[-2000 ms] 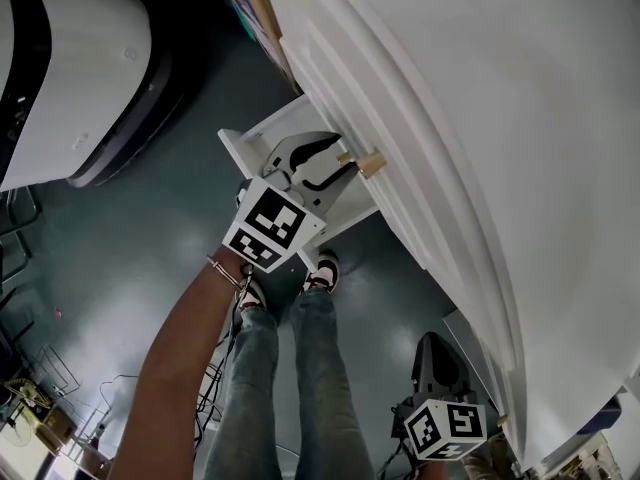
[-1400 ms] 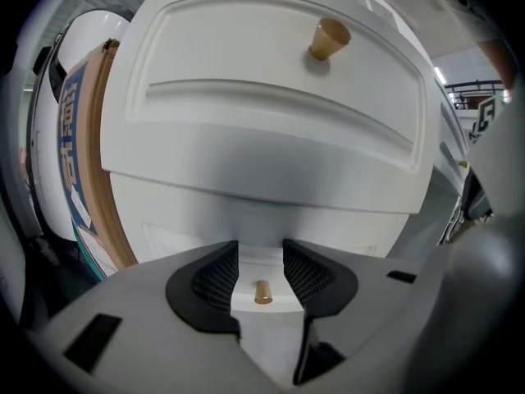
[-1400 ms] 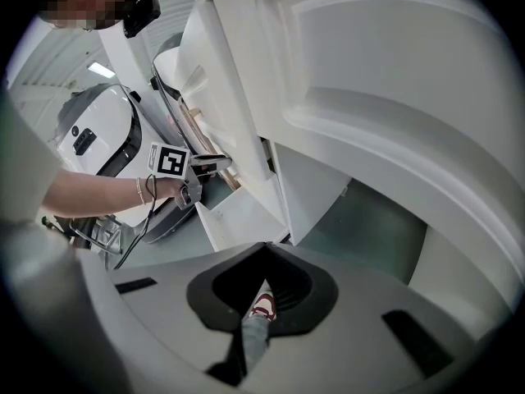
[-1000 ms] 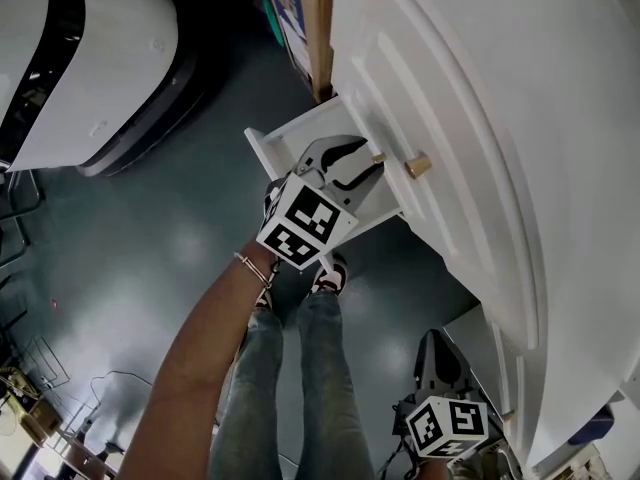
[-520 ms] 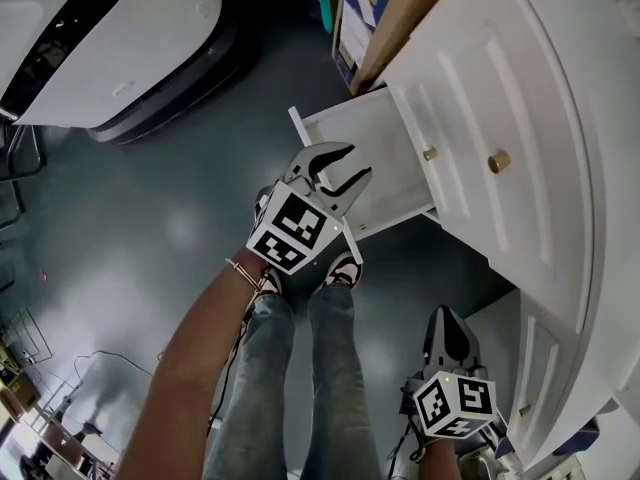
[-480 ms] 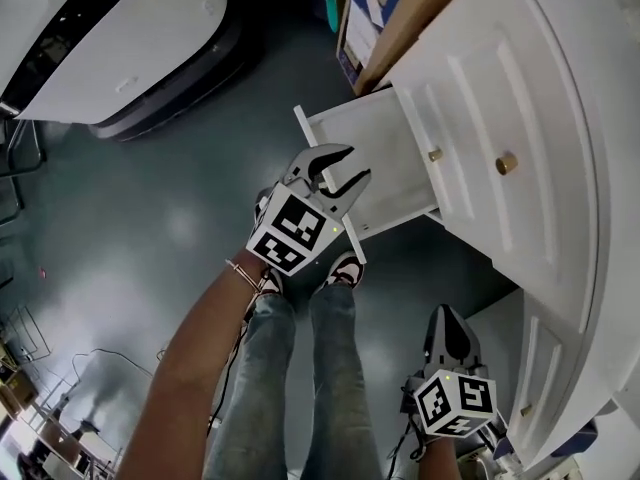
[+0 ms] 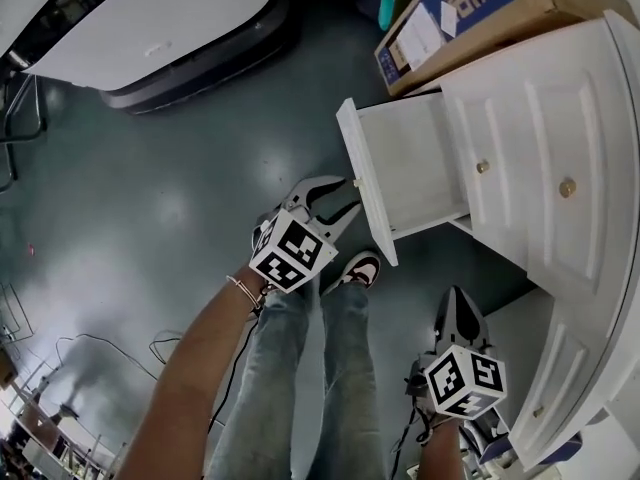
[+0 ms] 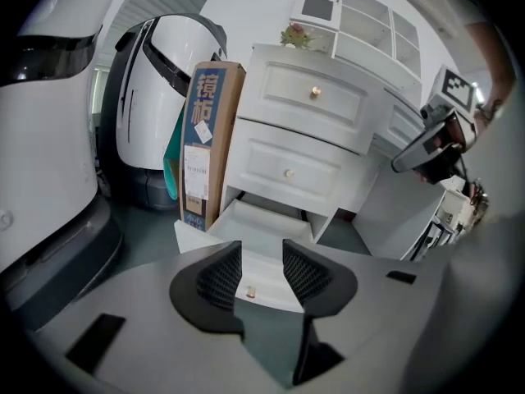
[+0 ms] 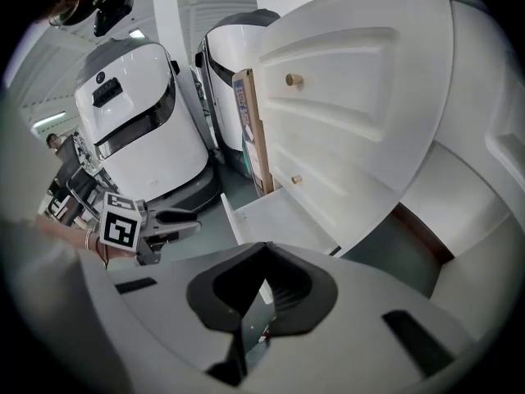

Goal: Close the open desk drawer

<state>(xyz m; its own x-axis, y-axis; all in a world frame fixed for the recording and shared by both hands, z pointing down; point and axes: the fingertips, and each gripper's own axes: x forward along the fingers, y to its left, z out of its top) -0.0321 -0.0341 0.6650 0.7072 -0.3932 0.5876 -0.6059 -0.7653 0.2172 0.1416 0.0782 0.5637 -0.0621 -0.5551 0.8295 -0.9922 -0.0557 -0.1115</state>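
Observation:
A white desk [image 7: 560, 118] stands at the right of the head view, its bottom drawer [image 7: 410, 163] pulled out and empty. The drawer's front panel [image 7: 366, 193] carries a small brass knob [image 7: 357, 182]. My left gripper [image 7: 342, 196] is open just in front of that panel, at the knob. In the left gripper view the knob [image 8: 251, 292] shows in the gap of the left gripper [image 8: 261, 254], a little beyond its tips, with nothing held. My right gripper [image 7: 456, 298] hangs low beside the desk, shut and empty; the right gripper view shows the right gripper [image 9: 264, 257] closed, with the drawer [image 9: 283, 220] ahead.
A long cardboard box [image 7: 470, 13] leans against the desk's left side beside the drawer. Large white machines [image 7: 150, 18] stand on the dark floor to the left. The person's legs and shoes [image 7: 362, 268] are below the drawer. Cables [image 7: 150, 348] lie on the floor at lower left.
The left gripper, earlier over the open drawer, has drawn back to just outside its front panel, by the knob. The head view has swung, showing more floor. The drawer stays open.

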